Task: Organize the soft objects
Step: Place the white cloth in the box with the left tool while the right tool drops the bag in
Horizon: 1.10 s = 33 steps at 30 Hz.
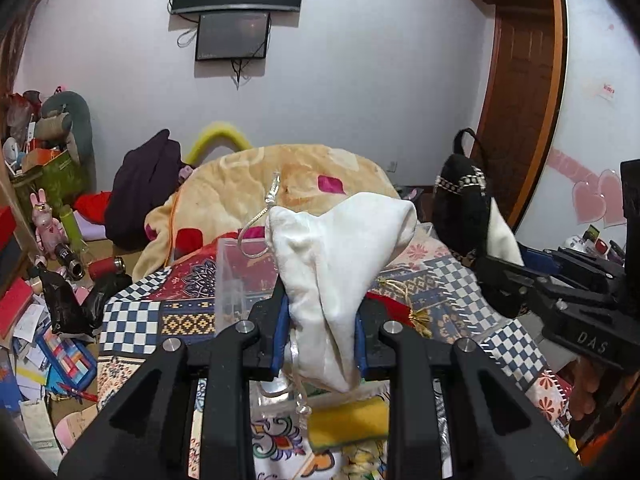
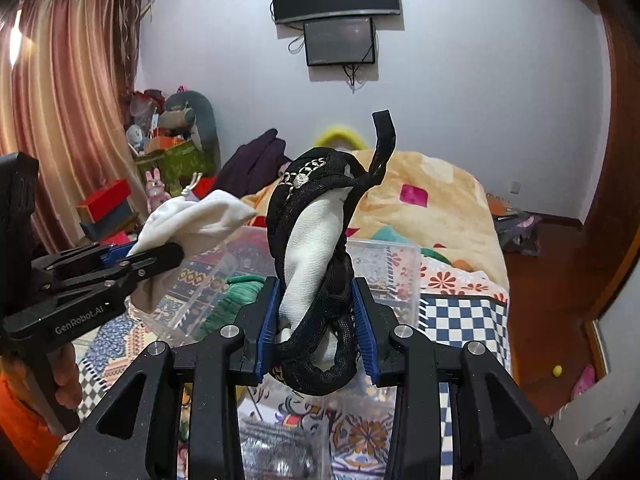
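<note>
My left gripper [image 1: 320,320] is shut on a white drawstring cloth pouch [image 1: 336,256] with a silver cord, held up above the bed. It also shows in the right wrist view [image 2: 192,216]. My right gripper [image 2: 318,320] is shut on a black mesh bag with white lining [image 2: 316,240] and a silver chain trim, its strap sticking up. That bag shows at the right in the left wrist view [image 1: 464,212]. A clear plastic box [image 2: 380,264] stands on the patchwork bedspread [image 1: 132,320] under both grippers, with a green item [image 2: 240,292] inside.
A cream blanket [image 1: 280,176] is piled at the far end of the bed. A dark garment [image 1: 144,188] lies left of it. A yellow sponge-like item [image 1: 348,420] lies below my left gripper. Clutter covers the floor at left [image 1: 48,320]. A wooden door [image 1: 516,92] stands at right.
</note>
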Each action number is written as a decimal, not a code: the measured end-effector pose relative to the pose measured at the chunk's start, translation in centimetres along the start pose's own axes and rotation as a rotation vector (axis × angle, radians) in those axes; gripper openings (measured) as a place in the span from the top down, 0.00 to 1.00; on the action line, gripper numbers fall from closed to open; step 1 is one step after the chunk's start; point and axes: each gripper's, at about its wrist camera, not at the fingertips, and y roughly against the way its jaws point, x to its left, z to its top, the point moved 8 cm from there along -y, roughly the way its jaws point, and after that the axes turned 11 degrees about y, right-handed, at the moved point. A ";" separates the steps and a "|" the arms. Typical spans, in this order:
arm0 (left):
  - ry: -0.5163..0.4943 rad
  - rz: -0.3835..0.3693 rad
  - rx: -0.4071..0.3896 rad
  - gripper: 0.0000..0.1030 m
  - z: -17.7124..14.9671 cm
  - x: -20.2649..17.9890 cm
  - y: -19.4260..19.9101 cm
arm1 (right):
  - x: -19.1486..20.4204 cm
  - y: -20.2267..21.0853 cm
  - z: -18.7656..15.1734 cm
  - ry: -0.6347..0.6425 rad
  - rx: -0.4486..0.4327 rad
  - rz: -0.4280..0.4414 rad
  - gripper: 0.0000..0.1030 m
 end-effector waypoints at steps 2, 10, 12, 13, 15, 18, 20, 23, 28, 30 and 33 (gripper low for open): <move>-0.007 0.004 0.018 0.74 -0.3 -0.1 -0.9 | 0.1 -1.0 -0.3 0.001 0.023 0.002 0.68; -0.042 0.032 0.109 0.74 -2.1 -0.6 -4.8 | 0.2 -3.8 -2.0 0.001 0.120 0.005 0.68; -0.056 0.038 0.124 0.74 -2.4 -0.7 -5.4 | 0.0 -4.1 -2.3 -0.001 0.135 0.001 0.68; -0.065 0.041 0.133 0.74 -2.6 -0.8 -5.8 | 0.0 -4.2 -2.4 -0.001 0.140 -0.003 0.68; -0.075 0.047 0.143 0.74 -2.9 -0.9 -6.2 | -0.2 -4.4 -2.6 -0.001 0.153 -0.008 0.67; -0.091 0.053 0.161 0.74 -3.3 -1.1 -6.7 | -0.1 -4.8 -2.5 -0.004 0.163 -0.007 0.66; -0.093 0.055 0.166 0.72 -3.5 -1.3 -6.9 | 0.2 -4.9 -2.5 0.003 0.168 -0.013 0.66; -0.088 0.054 0.174 0.68 -3.7 -1.3 -6.9 | 0.5 -4.9 -2.5 0.023 0.173 -0.025 0.61; -0.085 0.051 0.176 0.55 -3.7 -1.2 -6.5 | 0.5 -4.6 -2.4 0.041 0.165 -0.043 0.50; -0.088 0.054 0.164 0.52 -3.6 -1.2 -5.9 | 0.5 -4.3 -2.3 0.052 0.160 -0.052 0.50; -0.083 0.047 0.154 0.47 -3.3 -1.2 -5.4 | 0.4 -3.8 -2.1 0.054 0.149 -0.049 0.50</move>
